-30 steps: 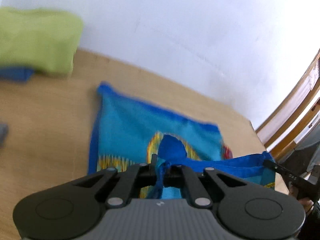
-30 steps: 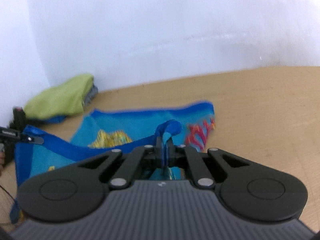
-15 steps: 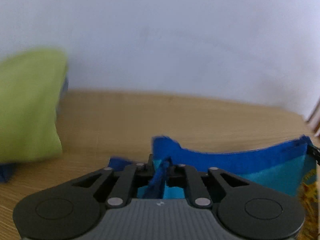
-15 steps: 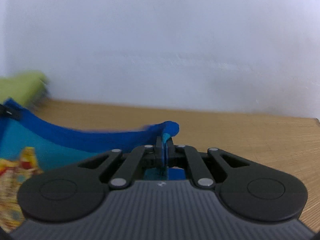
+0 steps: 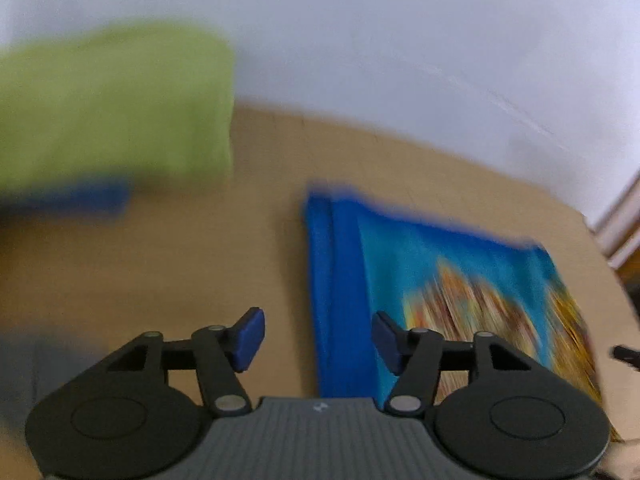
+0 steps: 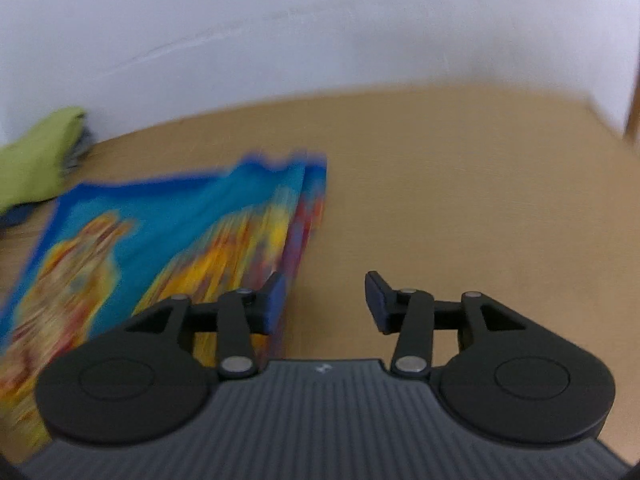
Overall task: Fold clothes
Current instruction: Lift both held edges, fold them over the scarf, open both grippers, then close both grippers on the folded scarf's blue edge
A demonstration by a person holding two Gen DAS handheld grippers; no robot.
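A bright blue cloth (image 5: 440, 264) with a yellow and orange print lies folded flat on the wooden table (image 5: 200, 240). In the right wrist view the same blue cloth (image 6: 180, 232) spreads to the left. My left gripper (image 5: 318, 338) stands open above the cloth's dark blue left edge, holding nothing. My right gripper (image 6: 324, 300) is open too, just off the cloth's right edge, with its left finger (image 6: 274, 300) over the fabric and bare table between the fingers. Both views are blurred by motion.
A folded green garment (image 5: 112, 108) rests on a dark blue one (image 5: 80, 198) at the back left by the white wall; the same green garment (image 6: 38, 160) shows at far left. Bare table (image 6: 480, 200) stretches to the right. A wooden frame (image 5: 620, 224) stands at the right edge.
Both grippers were shut on the cloth's blue edge and carried it across; now both are open, the cloth lies folded on the table, and the views have tilted down.
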